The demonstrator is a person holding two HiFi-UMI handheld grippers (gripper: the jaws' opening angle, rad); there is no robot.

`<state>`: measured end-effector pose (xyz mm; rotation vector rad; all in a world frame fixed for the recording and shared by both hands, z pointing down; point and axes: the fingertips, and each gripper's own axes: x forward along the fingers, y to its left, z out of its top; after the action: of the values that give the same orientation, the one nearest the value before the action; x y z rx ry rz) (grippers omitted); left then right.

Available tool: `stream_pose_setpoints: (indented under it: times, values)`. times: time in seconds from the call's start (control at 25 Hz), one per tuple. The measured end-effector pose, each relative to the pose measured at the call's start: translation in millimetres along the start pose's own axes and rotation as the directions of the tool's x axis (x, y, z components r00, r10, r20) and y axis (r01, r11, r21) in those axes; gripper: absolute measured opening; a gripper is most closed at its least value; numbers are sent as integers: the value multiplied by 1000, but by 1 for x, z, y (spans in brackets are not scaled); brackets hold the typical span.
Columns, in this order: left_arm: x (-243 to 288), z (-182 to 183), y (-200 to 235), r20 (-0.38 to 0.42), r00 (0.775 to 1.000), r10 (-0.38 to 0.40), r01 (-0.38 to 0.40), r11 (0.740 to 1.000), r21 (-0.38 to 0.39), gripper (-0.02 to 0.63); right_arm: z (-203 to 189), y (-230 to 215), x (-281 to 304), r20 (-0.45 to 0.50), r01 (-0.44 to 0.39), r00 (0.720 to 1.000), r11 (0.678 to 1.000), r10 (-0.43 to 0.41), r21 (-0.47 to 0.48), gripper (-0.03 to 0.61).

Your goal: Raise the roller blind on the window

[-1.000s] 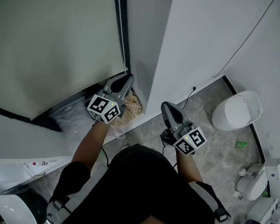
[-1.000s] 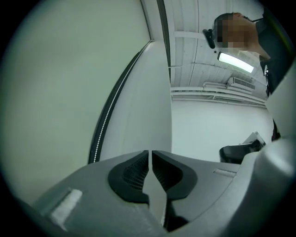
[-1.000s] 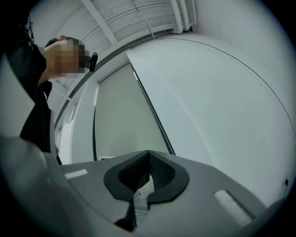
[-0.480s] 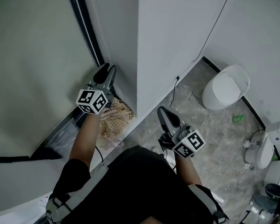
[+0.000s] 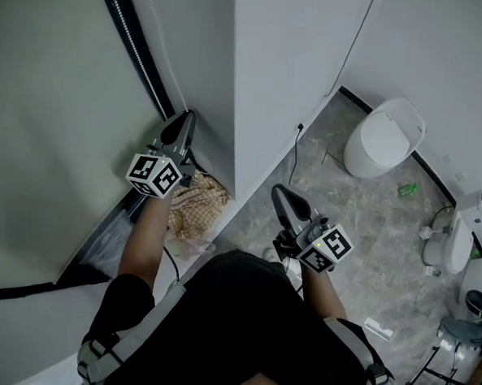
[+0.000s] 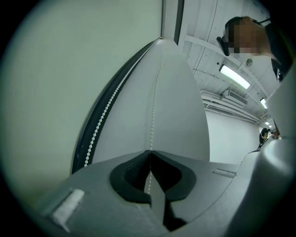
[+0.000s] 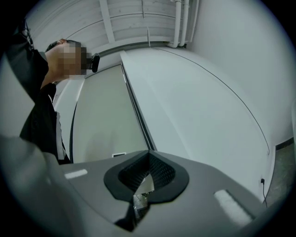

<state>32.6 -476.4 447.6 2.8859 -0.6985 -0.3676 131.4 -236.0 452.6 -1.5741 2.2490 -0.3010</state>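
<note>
Left gripper (image 6: 150, 152): my jaws are closed tight on one strand of the bead chain (image 6: 151, 120), which runs straight up from the tips along the white wall (image 6: 180, 106). The chain's other strand hangs further left, just beside the dark window frame (image 6: 84, 139). Right gripper (image 7: 149, 151): jaws closed, nothing between them, held lower and well apart from the chain. Roller blind (image 5: 50, 119): pale fabric hanging left of the chain, dark bottom bar (image 5: 15, 289) down low. Farther off, to my right, a toilet (image 5: 382, 141) stands on the floor.
</note>
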Motion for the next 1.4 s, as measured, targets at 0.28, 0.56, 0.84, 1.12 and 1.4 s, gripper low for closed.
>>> stream_pose_setpoints:
  times: [0.28,0.56,0.84,1.12,1.4]
  values:
    - [-21,8,-38,-3,1000,-27,27,999,24,5,9,7,11,-49,-109,993,994,107,-24,6]
    - [-69,13,-67,10,1000,19,-19,999,49,5,11,33,37,-94,-256,964,965,250,-55,6]
    - [-111,21,-111,53,985,164,-167,985,54,5,34,65,64,-118,-513,854,858,507,-19,36]
    - [-142,27,-152,67,952,299,-304,949,81,5,43,116,73,-118,-714,689,698,715,57,72]
    - [-158,19,-187,29,952,305,-306,946,105,5,64,172,86,-68,-801,584,588,809,111,132]
